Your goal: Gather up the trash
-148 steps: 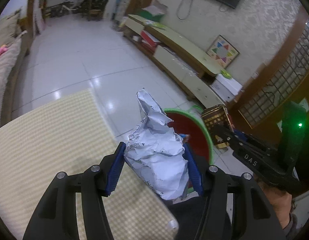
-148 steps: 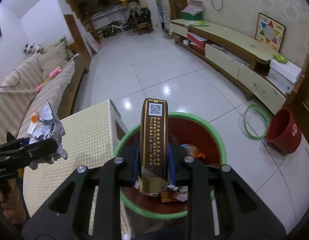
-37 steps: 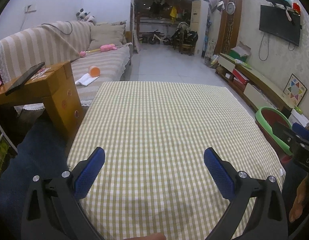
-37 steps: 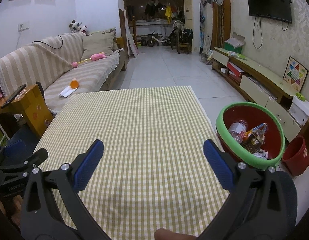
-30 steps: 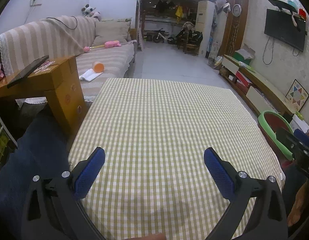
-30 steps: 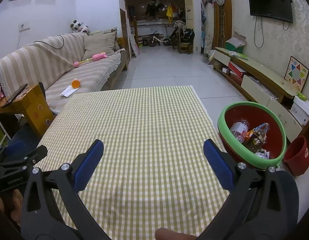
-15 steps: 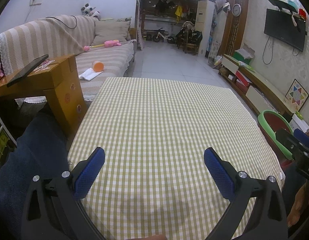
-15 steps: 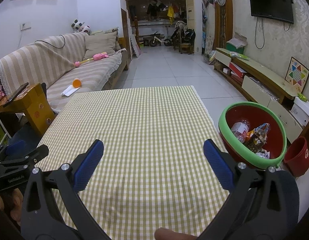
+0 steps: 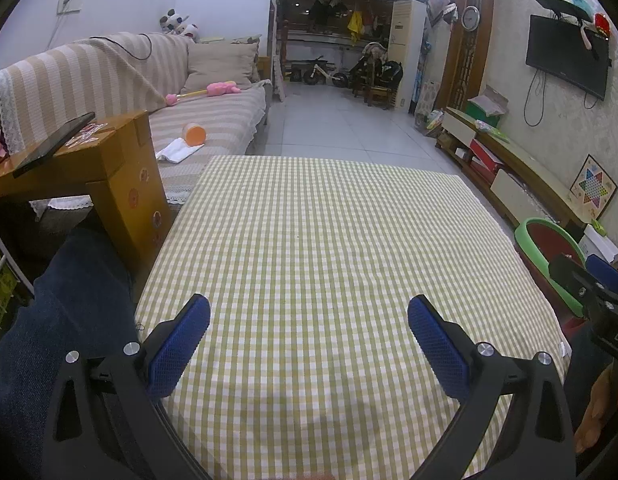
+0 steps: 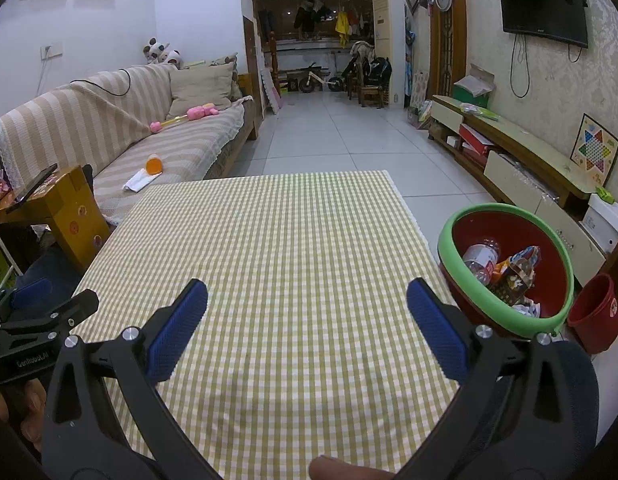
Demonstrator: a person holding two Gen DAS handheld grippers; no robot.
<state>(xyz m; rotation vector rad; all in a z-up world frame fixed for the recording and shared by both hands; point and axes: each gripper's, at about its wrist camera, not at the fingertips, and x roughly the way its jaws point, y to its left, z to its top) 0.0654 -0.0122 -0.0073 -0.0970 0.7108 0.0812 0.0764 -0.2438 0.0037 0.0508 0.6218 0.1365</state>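
Observation:
My left gripper [image 9: 308,322] is open and empty, held over the near end of the table with the yellow checked cloth [image 9: 329,220]. My right gripper [image 10: 307,308] is open and empty over the same cloth [image 10: 281,232]. A red bin with a green rim [image 10: 509,264] stands off the table's right edge and holds a plastic bottle [image 10: 480,261], snack wrappers and crumpled paper. Its rim also shows in the left wrist view [image 9: 543,256]. No trash shows on the cloth.
A wooden side table [image 9: 77,168] with a phone stands at the left, a striped sofa [image 10: 121,136] behind it. A small red bucket [image 10: 595,312] sits right of the bin. A low TV cabinet [image 10: 521,168] runs along the right wall.
Earlier the left gripper held crumpled paper and the right a dark box over the bin; both are now open and empty over the table. In the last second, almost no movement.

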